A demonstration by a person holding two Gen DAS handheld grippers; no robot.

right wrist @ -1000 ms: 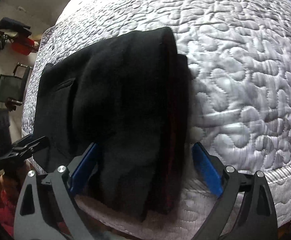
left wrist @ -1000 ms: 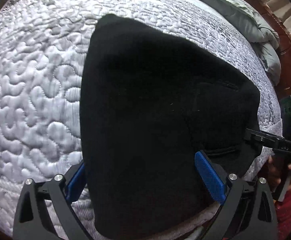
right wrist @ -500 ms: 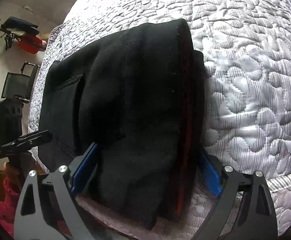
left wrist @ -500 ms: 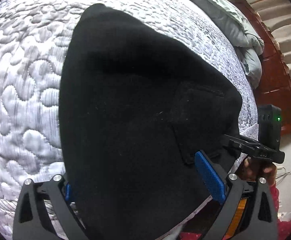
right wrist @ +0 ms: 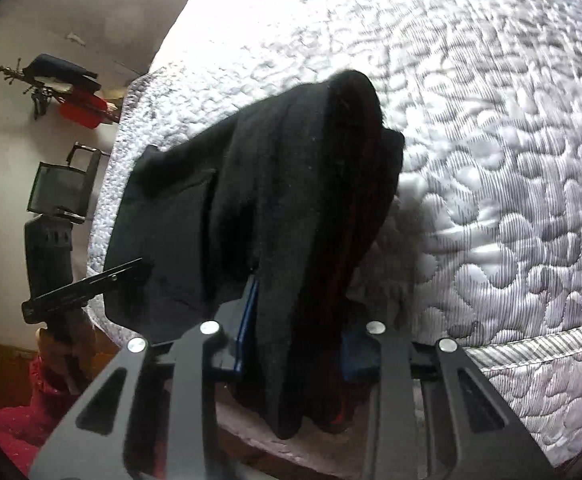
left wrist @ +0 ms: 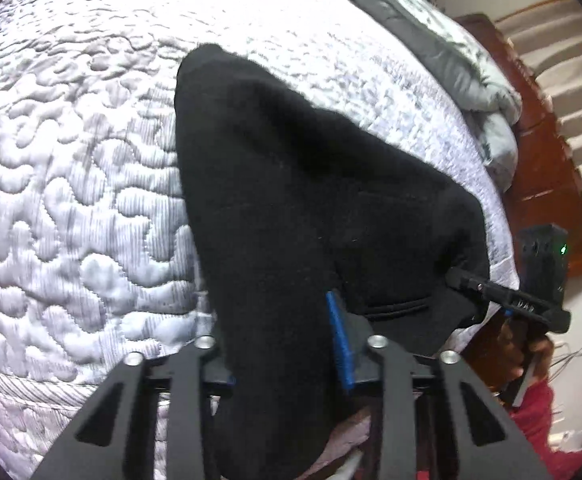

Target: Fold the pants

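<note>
Now the quilted mattress (left wrist: 71,208) fills both views, grey duvet (left wrist: 443,60) bunched at 1 o'clock in the left view. Black pants (left wrist: 291,208) lie at the near edge, already partly folded, near end hanging toward the cameras.

Change since a second ago: both pairs of fingers stood wide, straddling the cloth; each has now narrowed onto it. Left gripper (left wrist: 283,344) pinches a bunched strip of pants, blue pad (left wrist: 339,344) pressed against the fabric at 5 o'clock. Right gripper (right wrist: 299,340) clamps the edge with the red stripe (right wrist: 355,248); pad (right wrist: 249,320) at 7 o'clock. Cloth now rises in a ridge from the mattress toward each gripper, so it is being lifted.

Judgement: grasp secured on both corners; next fold can be carried away across the mattress. Risk: thick layers slipping unevenly.
</note>
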